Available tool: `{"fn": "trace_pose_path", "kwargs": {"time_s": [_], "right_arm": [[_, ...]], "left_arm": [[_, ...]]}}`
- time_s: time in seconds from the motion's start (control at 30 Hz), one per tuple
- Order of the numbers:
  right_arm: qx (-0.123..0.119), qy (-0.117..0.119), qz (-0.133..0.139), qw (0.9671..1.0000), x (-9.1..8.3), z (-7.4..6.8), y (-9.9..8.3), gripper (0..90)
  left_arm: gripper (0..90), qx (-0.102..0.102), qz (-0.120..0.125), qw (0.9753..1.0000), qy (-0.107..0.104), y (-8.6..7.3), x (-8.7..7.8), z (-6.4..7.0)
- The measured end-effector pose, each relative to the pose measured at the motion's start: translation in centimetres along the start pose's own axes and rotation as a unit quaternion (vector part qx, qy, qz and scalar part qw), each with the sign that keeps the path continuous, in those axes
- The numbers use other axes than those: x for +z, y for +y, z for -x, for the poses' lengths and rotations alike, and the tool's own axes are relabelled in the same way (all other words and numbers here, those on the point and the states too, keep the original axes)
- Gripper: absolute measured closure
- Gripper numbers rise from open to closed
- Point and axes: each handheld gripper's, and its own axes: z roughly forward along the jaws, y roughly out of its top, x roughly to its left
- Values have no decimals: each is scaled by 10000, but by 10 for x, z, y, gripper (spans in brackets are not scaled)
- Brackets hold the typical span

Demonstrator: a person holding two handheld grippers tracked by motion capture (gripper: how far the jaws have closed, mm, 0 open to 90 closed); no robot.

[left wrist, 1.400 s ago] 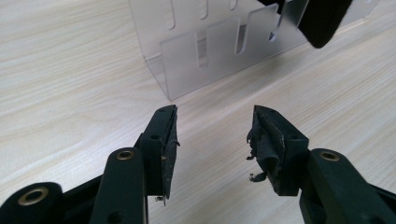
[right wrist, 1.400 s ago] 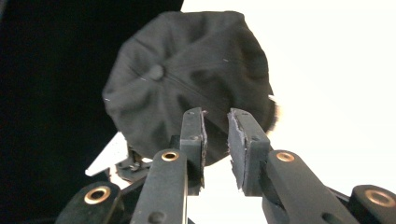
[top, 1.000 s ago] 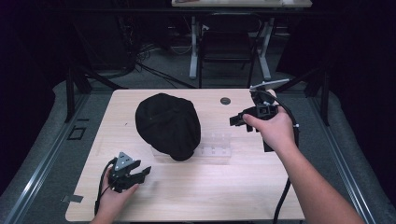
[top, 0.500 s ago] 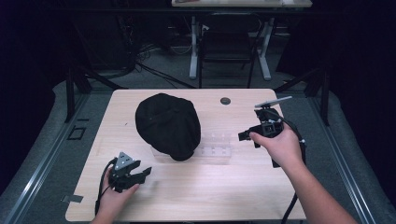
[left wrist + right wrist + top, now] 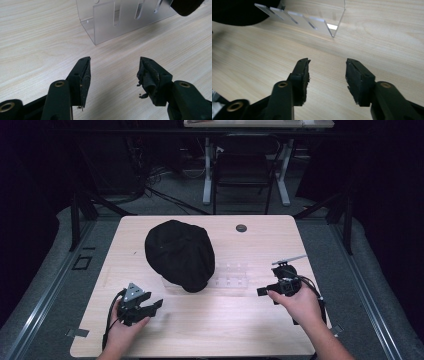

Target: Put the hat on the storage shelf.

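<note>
Clear acrylic rack (image 5: 231,281) lies near the middle of the wooden surface (image 5: 210,330), with a black cap (image 5: 180,254) touching its left end and overlapping it. Going from left to right in the high view: the left gripper (image 5: 150,306) sits low near the surface's front-left part, held in a hand (image 5: 122,332), its jaws spread wide with nothing between them, pointing toward the rack. Its own view shows bare wood between the jaws and the rack (image 5: 120,18) beyond their tips, well apart. Next come the cap and the rack. At the right, the right gripper (image 5: 263,291) is held just beside the rack's right end, jaws likewise wide apart and empty; the right gripper view shows the slotted rack (image 5: 312,21) ahead of its tips, not touching.
</note>
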Motion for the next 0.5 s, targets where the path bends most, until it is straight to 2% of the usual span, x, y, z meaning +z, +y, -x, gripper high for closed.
{"fn": "trace_pose_path", "kwargs": {"time_s": [0.1,0.17,0.23,0.27,0.5], "right_arm": [[66,54,14,10000,7,3,-7,519],[96,8,207,9997,15,7,-18,498],[22,-43,199,9998,16,8,-21,498],[-6,-101,352,9993,20,10,-27,494],[76,-133,614,9980,27,12,-42,480]], "left_arm": [[437,11,-5,10000,2,0,0,0],[436,14,-57,10000,3,0,0,-1],[430,4,-42,10000,18,-1,1,-1],[429,-10,-32,10000,37,-1,1,-1],[425,6,-30,10000,42,-2,2,-2]]}}
